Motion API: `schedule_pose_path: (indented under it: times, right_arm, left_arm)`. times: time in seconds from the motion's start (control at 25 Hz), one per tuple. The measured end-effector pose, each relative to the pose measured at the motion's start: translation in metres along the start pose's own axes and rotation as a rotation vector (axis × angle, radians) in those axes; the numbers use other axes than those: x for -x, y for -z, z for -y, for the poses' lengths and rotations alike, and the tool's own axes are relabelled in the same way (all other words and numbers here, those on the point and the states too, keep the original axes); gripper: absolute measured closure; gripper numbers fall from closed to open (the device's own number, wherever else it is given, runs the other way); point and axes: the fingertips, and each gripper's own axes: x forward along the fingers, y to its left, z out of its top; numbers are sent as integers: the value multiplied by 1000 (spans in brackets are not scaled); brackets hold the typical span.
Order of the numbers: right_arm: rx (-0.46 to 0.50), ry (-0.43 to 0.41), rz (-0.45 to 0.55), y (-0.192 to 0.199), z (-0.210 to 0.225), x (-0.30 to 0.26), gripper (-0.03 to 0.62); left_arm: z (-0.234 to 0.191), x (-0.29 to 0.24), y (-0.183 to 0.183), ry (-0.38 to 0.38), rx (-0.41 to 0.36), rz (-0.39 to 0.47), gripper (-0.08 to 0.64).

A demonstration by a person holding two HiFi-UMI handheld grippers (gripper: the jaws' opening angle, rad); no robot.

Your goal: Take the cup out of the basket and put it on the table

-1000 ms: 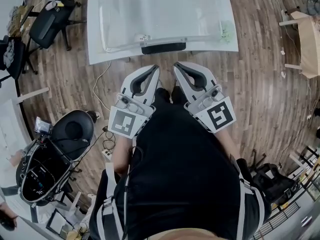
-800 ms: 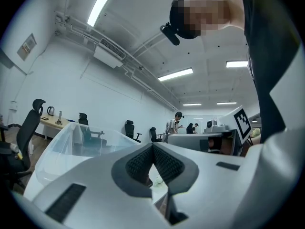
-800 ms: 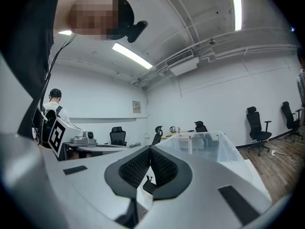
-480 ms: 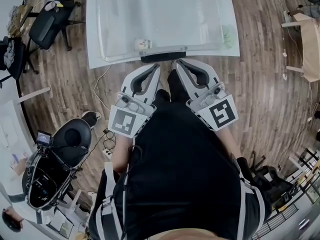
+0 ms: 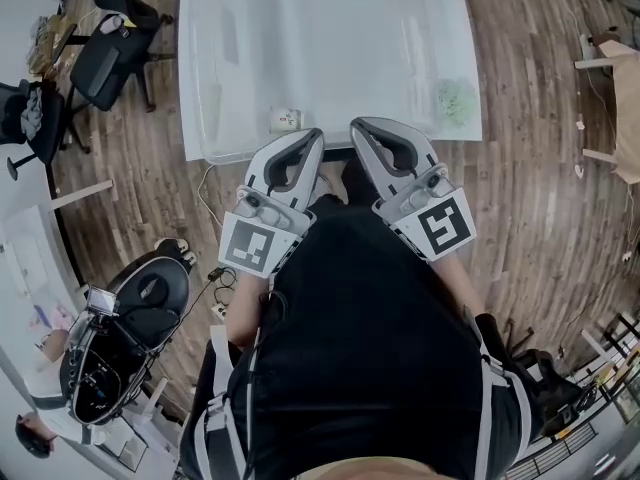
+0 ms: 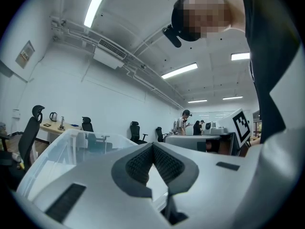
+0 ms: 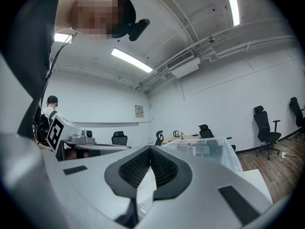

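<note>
Wood-plank floor, with a white table point(image 5: 440, 28) bearing a clear basket point(image 5: 212, 78). Cup point(image 5: 285, 120): small, seen by the basket's near wall, apparently inside it, not yet lifted. Left gripper point(image 5: 311, 141) and right gripper point(image 5: 361, 128): jaws closed with nothing between them, held side by side at the table's near edge, judged an approach. Cup detail cannot be made out, and the cup is shown in neither gripper view.
</note>
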Motion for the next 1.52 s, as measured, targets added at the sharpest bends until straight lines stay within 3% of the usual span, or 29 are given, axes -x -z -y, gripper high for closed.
schedule_pose_path:
  times: [0.56,0.88,1.04,1.2,1.52]
  right_arm:
    - [-65,-91,-2,-4,86,-12,574]
    - [-80,-124,-22,0,91,-46,574]
    - [-71,-114,-47,5,84,-74,574]
    - [-68,-87,-20,-2,80,-75,574]
    - [-62,-28,-60,3,79,-91,574]
  left_arm:
    - [-3,-84,6,-93,-3,-41,541]
    - [-32,-85,6,-121,34,-48,541]
    - [-61,-83,-1,-98,34,-32,541]
    - [-62,-81,3,-67,22,-69,541]
    - [-85,-82,-2,-12,27,-69,541]
